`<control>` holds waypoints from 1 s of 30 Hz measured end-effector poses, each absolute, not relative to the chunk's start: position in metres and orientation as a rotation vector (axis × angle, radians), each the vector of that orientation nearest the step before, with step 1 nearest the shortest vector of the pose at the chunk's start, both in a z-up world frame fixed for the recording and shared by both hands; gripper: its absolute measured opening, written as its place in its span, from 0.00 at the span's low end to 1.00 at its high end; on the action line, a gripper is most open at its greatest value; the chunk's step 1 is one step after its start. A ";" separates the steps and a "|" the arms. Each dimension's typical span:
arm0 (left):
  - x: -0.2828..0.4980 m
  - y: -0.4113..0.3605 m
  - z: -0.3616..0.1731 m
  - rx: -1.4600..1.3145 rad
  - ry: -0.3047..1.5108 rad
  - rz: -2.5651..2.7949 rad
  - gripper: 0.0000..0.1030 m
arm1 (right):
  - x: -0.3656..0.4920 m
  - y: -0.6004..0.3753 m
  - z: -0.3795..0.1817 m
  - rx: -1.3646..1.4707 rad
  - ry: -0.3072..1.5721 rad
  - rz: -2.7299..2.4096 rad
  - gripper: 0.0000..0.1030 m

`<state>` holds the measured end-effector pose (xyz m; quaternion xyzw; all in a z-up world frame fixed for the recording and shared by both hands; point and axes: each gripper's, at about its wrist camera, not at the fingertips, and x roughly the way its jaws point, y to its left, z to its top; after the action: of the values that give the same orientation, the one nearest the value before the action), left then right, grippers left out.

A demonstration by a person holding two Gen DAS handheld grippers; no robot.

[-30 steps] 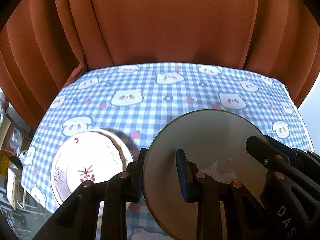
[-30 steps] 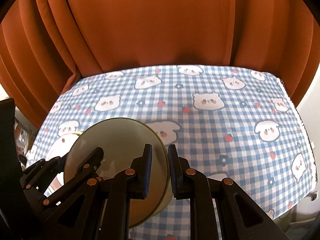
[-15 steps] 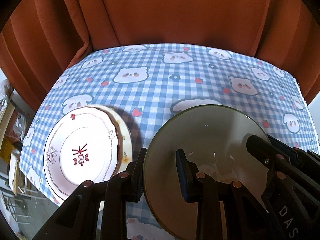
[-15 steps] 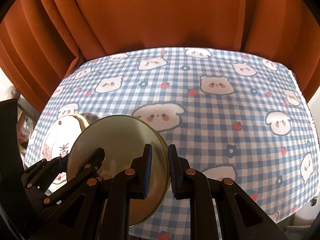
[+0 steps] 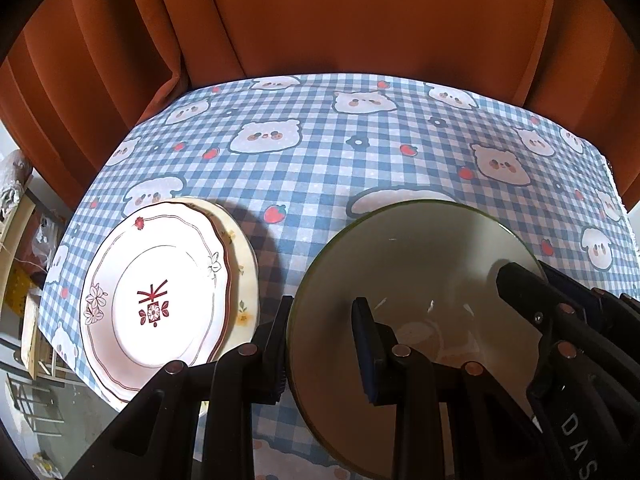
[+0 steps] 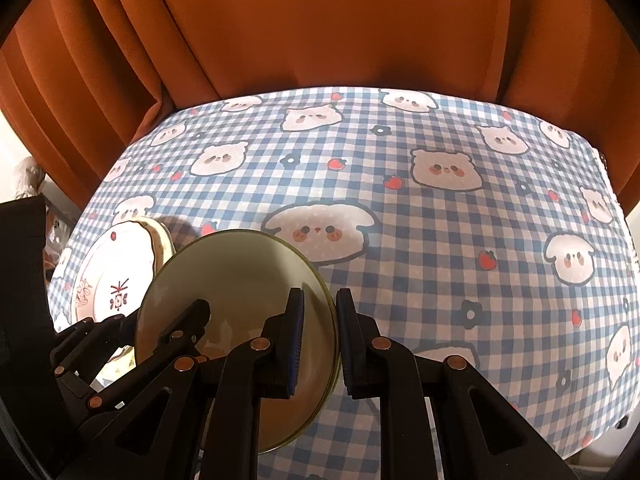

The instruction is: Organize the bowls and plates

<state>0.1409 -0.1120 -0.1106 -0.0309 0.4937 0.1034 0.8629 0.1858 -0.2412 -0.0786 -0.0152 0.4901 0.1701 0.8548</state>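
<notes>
Orange curtain behind a checked-cloth surface (image 5: 320,168). Green bowl (image 5: 420,280) held aloft just right of the stacked plates (image 5: 160,296), left hand-held gripper (image 5: 320,344) and right hand-held gripper (image 6: 320,336) each pinching a rim. Best kept level and lowered evenly, clear of the plates. Both reaching forward, angled down.

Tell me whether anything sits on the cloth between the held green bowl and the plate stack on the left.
Nothing visible does. Between the green bowl and the plate stack lies only bare checked tablecloth. Both hand-held grippers, left and right, clamp the bowl's rim.
</notes>
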 end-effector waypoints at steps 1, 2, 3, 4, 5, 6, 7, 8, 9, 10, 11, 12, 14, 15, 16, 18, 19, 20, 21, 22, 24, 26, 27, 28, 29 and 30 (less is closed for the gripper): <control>0.141 -0.113 -0.111 -0.061 1.036 0.215 0.26 | 0.186 -0.241 -0.079 -0.035 1.029 0.361 0.19; 0.141 -0.113 -0.112 -0.059 1.037 0.212 0.26 | 0.186 -0.241 -0.079 -0.039 1.027 0.363 0.19; 0.141 -0.112 -0.112 -0.056 1.037 0.211 0.26 | 0.186 -0.241 -0.079 -0.044 1.026 0.363 0.19; 0.140 -0.112 -0.113 -0.054 1.038 0.209 0.26 | 0.186 -0.241 -0.079 -0.049 1.021 0.366 0.19; 0.140 -0.111 -0.114 -0.055 1.041 0.205 0.26 | 0.185 -0.241 -0.079 -0.053 1.016 0.368 0.19; 0.140 -0.111 -0.114 -0.054 1.041 0.202 0.26 | 0.185 -0.241 -0.078 -0.054 1.013 0.369 0.19; 0.139 -0.110 -0.114 -0.051 1.041 0.196 0.26 | 0.183 -0.240 -0.078 -0.057 1.006 0.367 0.19; 0.139 -0.110 -0.115 -0.049 1.040 0.189 0.26 | 0.182 -0.239 -0.078 -0.058 1.004 0.363 0.19; 0.138 -0.110 -0.115 -0.047 1.039 0.178 0.26 | 0.182 -0.239 -0.077 -0.059 1.001 0.357 0.19; 0.138 -0.109 -0.115 -0.047 1.038 0.169 0.26 | 0.181 -0.238 -0.078 -0.059 1.000 0.348 0.19; 0.138 -0.108 -0.115 -0.046 1.038 0.158 0.26 | 0.180 -0.238 -0.078 -0.057 1.001 0.340 0.19; 0.138 -0.107 -0.115 -0.049 1.037 0.142 0.26 | 0.180 -0.238 -0.078 -0.054 1.001 0.331 0.19; 0.138 -0.106 -0.115 -0.053 1.037 0.113 0.30 | 0.178 -0.236 -0.078 -0.048 1.003 0.308 0.19; 0.139 -0.105 -0.117 -0.058 1.043 0.083 0.32 | 0.177 -0.236 -0.078 -0.045 1.003 0.299 0.19; 0.140 -0.104 -0.118 -0.063 1.053 0.061 0.34 | 0.176 -0.235 -0.078 -0.043 1.003 0.282 0.19; 0.143 -0.100 -0.121 -0.080 1.073 0.019 0.36 | 0.176 -0.234 -0.078 -0.048 1.009 0.258 0.19; 0.145 -0.098 -0.123 -0.093 1.086 -0.003 0.37 | 0.176 -0.234 -0.079 -0.047 1.019 0.244 0.19; 0.147 -0.095 -0.124 -0.101 1.095 -0.021 0.37 | 0.176 -0.234 -0.079 -0.040 1.034 0.222 0.19; 0.148 -0.093 -0.125 -0.106 1.101 -0.036 0.40 | 0.176 -0.234 -0.079 -0.034 1.046 0.208 0.19; 0.149 -0.091 -0.126 -0.113 1.109 -0.058 0.47 | 0.176 -0.234 -0.080 -0.031 1.059 0.191 0.19; 0.151 -0.087 -0.128 -0.118 1.119 -0.093 0.56 | 0.175 -0.232 -0.081 -0.036 1.083 0.157 0.19; 0.153 -0.085 -0.129 -0.120 1.125 -0.136 0.58 | 0.173 -0.229 -0.085 -0.041 1.108 0.130 0.20; 0.154 -0.083 -0.130 -0.119 1.132 -0.152 0.59 | 0.172 -0.228 -0.086 -0.042 1.116 0.119 0.20; 0.155 -0.082 -0.132 -0.124 1.141 -0.171 0.61 | 0.171 -0.227 -0.089 -0.038 1.136 0.102 0.21; 0.156 -0.080 -0.133 -0.129 1.147 -0.186 0.62 | 0.171 -0.227 -0.091 -0.032 1.150 0.089 0.21; 0.157 -0.079 -0.135 -0.131 1.155 -0.197 0.63 | 0.170 -0.228 -0.095 -0.021 1.171 0.070 0.21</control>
<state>0.1572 -0.0793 -0.1353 -0.0620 0.5445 -0.0929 0.8313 0.1704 -0.2277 -0.0946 -0.0098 0.5526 0.0329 0.8327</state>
